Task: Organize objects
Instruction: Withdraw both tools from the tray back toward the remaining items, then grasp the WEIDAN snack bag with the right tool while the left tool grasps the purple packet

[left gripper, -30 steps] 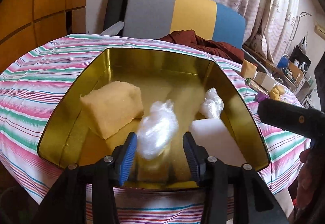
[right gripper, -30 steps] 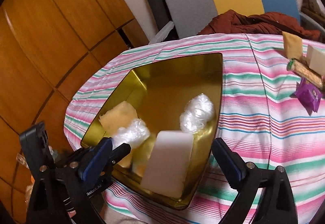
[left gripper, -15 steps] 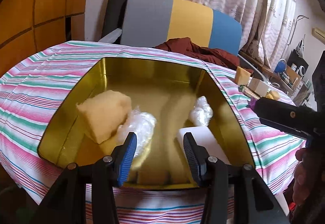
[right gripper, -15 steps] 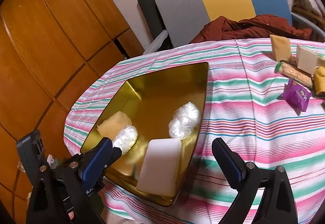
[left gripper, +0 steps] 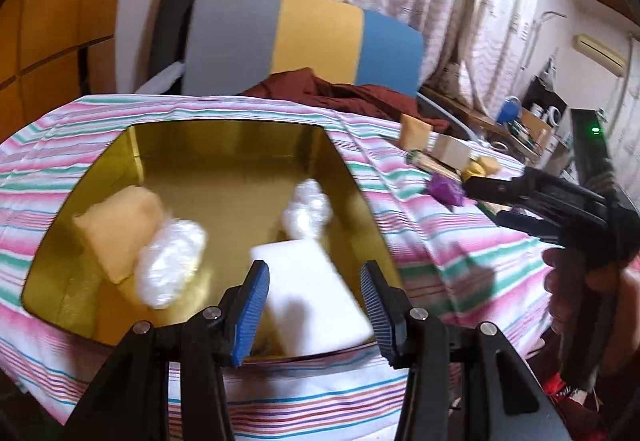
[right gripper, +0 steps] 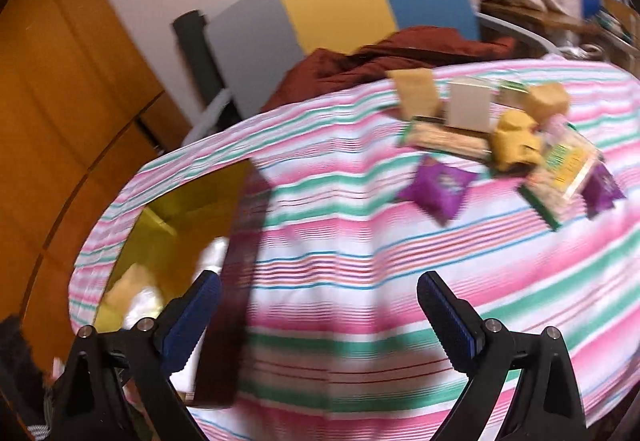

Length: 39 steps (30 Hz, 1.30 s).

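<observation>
A gold tin (left gripper: 236, 145) sits on the striped tablecloth and holds a yellow sponge (left gripper: 120, 229), two clear plastic wads (left gripper: 170, 265) (left gripper: 306, 209) and a white foam block (left gripper: 316, 297). My left gripper (left gripper: 314, 305) is open and empty over the tin's near edge, above the white block. My right gripper (right gripper: 318, 325) is open and empty above bare cloth, right of the tin (right gripper: 176, 209); it also shows in the left wrist view (left gripper: 532, 201). Loose items lie at the far right: a purple packet (right gripper: 436, 185), a white box (right gripper: 468, 107), a yellow sponge (right gripper: 416, 93).
More snack packets (right gripper: 560, 169) and yellow wrapped pieces (right gripper: 512, 139) lie in the same cluster. A grey, yellow and blue chair (left gripper: 300, 41) with a maroon cloth (left gripper: 340, 93) stands behind the table. Wooden panels (right gripper: 60, 89) are at the left.
My left gripper moved right, from over the plastic wad to over the white block. My right gripper swung right, away from the tin toward the loose items. The wad stays in the tin.
</observation>
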Tool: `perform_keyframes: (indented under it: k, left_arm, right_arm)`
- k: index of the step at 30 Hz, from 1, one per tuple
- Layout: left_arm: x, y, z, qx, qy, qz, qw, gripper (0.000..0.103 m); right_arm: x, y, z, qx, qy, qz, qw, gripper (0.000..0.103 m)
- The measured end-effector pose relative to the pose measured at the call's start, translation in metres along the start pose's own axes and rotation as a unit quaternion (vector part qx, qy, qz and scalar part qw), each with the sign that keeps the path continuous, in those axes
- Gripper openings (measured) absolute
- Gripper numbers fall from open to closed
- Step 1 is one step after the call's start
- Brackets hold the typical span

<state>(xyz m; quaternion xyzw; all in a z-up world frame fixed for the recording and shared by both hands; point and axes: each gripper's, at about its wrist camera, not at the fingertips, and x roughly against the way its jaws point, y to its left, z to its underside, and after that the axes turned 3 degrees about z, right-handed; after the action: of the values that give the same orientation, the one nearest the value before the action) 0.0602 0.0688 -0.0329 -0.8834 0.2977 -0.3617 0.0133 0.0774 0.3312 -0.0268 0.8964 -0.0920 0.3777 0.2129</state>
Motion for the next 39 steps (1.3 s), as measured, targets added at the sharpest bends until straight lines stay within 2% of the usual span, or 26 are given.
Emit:
perform_keyframes:
  k: [6,10,16,20,23,32,36,39]
  left_arm:
    - [-0.008,-0.027,-0.002,-0.004,0.011,0.031,0.9995,0.048]
    - [-0.013,-0.050,0.001,-0.012,0.021,0.060,0.9979,0.048]
    - [-0.025,-0.088,0.003,-0.050,0.041,0.089,0.9939,0.048]
    - [-0.033,-0.105,0.005,-0.066,0.054,0.097,0.9916,0.048]
    - [-0.037,-0.111,0.007,-0.068,0.061,0.099,0.9910,0.048]
    - [-0.044,-0.121,0.009,-0.078,0.075,0.096,0.9895,0.048]
    - [-0.048,-0.125,0.010,-0.081,0.081,0.096,0.9887,0.048]
    - [-0.056,-0.130,0.006,-0.087,0.087,0.096,0.9877,0.048]
  right_arm:
    - [-0.003,-0.039,-0.001,-0.006,0.001,0.038,0.999,0.094]
    - [-0.003,-0.065,0.003,-0.016,0.005,0.077,0.997,0.091]
    - [0.001,-0.114,0.000,-0.075,-0.010,0.108,0.991,0.089]
    - [-0.001,-0.150,-0.019,-0.123,-0.022,0.134,0.983,0.080]
    - [-0.002,-0.169,-0.034,-0.152,-0.033,0.142,0.978,0.079]
    - [-0.030,-0.179,-0.059,-0.170,-0.039,0.172,0.970,0.076]
    - [-0.043,-0.177,-0.069,-0.159,-0.047,0.187,0.968,0.075]
    - [-0.052,-0.179,-0.070,-0.141,-0.037,0.185,0.972,0.062]
